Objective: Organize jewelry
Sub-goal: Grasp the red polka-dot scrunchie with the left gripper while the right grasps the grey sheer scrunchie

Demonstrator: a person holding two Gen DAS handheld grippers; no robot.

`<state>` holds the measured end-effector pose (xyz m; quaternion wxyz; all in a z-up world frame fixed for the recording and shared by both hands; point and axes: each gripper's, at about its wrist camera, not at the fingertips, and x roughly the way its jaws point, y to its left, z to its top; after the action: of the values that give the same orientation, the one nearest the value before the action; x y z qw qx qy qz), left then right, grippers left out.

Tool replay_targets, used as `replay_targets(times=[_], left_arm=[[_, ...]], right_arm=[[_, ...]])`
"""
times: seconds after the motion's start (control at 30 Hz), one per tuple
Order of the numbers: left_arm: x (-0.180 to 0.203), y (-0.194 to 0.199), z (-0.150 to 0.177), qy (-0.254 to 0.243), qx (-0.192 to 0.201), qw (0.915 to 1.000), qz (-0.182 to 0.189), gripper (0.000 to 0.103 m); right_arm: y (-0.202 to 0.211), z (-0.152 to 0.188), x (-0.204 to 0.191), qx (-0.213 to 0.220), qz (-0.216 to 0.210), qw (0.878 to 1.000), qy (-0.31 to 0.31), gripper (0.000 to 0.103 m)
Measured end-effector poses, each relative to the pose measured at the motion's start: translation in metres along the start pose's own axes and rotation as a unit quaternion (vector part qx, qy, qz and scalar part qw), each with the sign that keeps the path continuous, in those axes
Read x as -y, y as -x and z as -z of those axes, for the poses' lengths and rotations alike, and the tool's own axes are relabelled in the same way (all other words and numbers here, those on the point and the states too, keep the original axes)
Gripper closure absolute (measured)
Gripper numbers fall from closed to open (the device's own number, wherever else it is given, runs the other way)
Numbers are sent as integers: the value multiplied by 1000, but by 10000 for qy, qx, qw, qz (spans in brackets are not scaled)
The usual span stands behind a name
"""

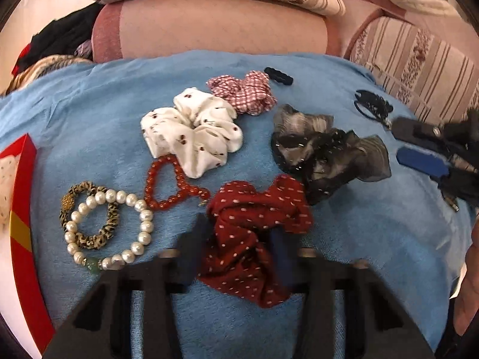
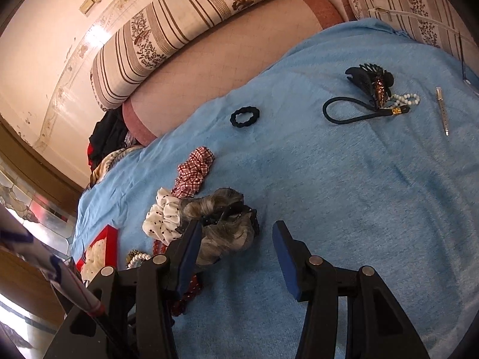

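My left gripper (image 1: 236, 236) has its jaws wide apart around the dark red dotted scrunchie (image 1: 254, 233) on the blue cloth (image 1: 89, 104); I cannot see it gripping. To its left lie a pearl bracelet (image 1: 116, 230), a leopard hair tie (image 1: 89, 218) and a red bead bracelet (image 1: 170, 185). A white cherry scrunchie (image 1: 191, 134), a red checked scrunchie (image 1: 245, 89) and a grey sheer scrunchie (image 1: 326, 149) lie beyond. My right gripper (image 2: 236, 239) is open and empty beside the grey scrunchie (image 2: 221, 224); it also shows in the left wrist view (image 1: 419, 149).
A red box (image 1: 21, 209) sits at the left edge. A black hair tie (image 2: 245, 116), a black claw clip (image 2: 371, 80), a cord loop (image 2: 353, 113), white beads (image 2: 407, 98) and a pen-like stick (image 2: 442, 110) lie farther on. Striped cushions (image 2: 179, 24) border the cloth.
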<state>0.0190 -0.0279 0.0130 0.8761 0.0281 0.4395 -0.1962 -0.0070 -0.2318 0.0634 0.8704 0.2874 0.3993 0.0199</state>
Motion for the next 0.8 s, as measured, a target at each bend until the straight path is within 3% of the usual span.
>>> replay_targets(times=[0.07, 0.33, 0.4, 0.43, 0.47, 0.8], left_arm=[[1, 1, -1, 0, 32, 10000, -23, 91], [-6, 35, -9, 26, 605, 9981, -120, 93], [-10, 41, -10, 77, 717, 9973, -169, 93], [-13, 44, -11, 104, 776, 9967, -209, 93], [-15, 45, -11, 110, 782, 9966, -220, 93], [-32, 54, -12, 390, 990, 9933, -453, 93]], right_arm=[[-6, -1, 1, -54, 64, 10000, -51, 40], [-58, -1, 4, -701, 49, 9970, -315, 37], [-68, 4, 0, -838, -26, 9961, -278, 61], [-73, 6, -1, -921, -37, 9955, -238, 78], [-75, 8, -2, -967, -33, 9951, -213, 82], [-10, 11, -34, 301, -86, 9967, 750, 86]])
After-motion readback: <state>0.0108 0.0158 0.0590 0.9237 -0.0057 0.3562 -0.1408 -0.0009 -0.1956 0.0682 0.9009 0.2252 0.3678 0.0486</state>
